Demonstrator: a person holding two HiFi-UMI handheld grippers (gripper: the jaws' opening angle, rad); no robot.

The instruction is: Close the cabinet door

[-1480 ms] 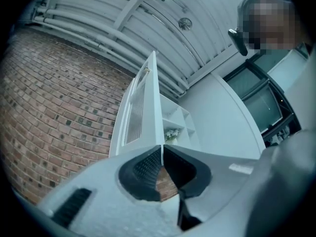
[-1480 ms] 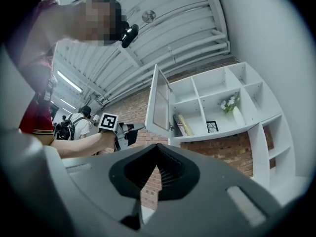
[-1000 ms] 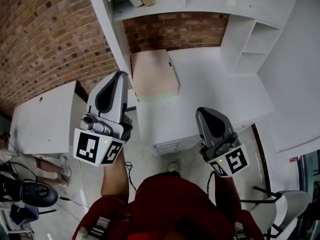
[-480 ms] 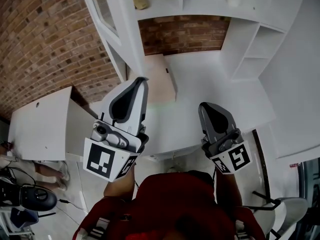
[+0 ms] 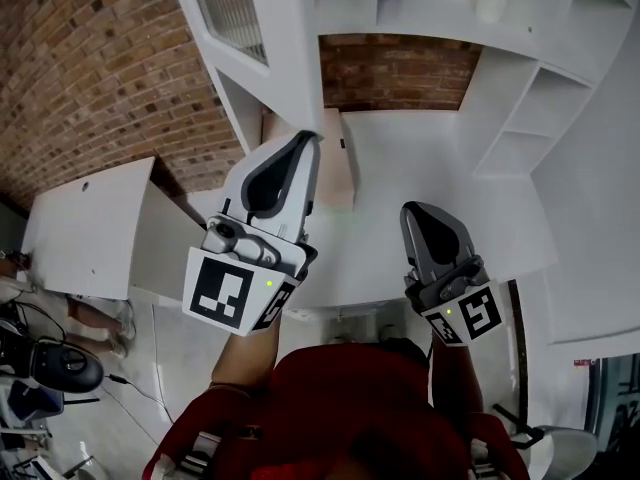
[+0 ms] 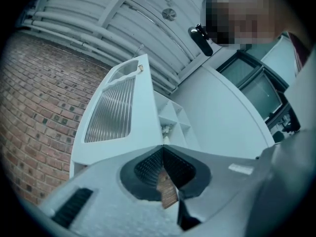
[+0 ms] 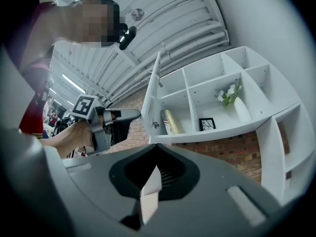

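Note:
The white cabinet door [image 5: 290,48] with a ribbed glass pane [image 5: 232,8] stands swung open at the upper left of the head view. My left gripper [image 5: 308,140] is shut and empty, its tip just below the door's free edge; I cannot tell whether it touches. In the left gripper view the door [image 6: 111,110] fills the left, with the shut jaws of the left gripper [image 6: 162,146] below it. My right gripper [image 5: 412,211] is also shut and empty, over the white counter [image 5: 450,168]. In the right gripper view, the right gripper [image 7: 157,146] faces the open shelves [image 7: 207,107], and the door [image 7: 153,90] appears edge-on.
A picture frame [image 7: 207,124], a gold roll [image 7: 173,121] and a vase of flowers [image 7: 232,102] sit on the shelves. A pale wooden board [image 5: 338,168] lies on the counter under the cabinet. A brick wall [image 5: 110,78] and a white table [image 5: 85,228] are at the left.
Both grippers have moved forward toward the cabinet. The door with its ribbed pane has come into the head view, and the left gripper's tip now sits close under its edge.

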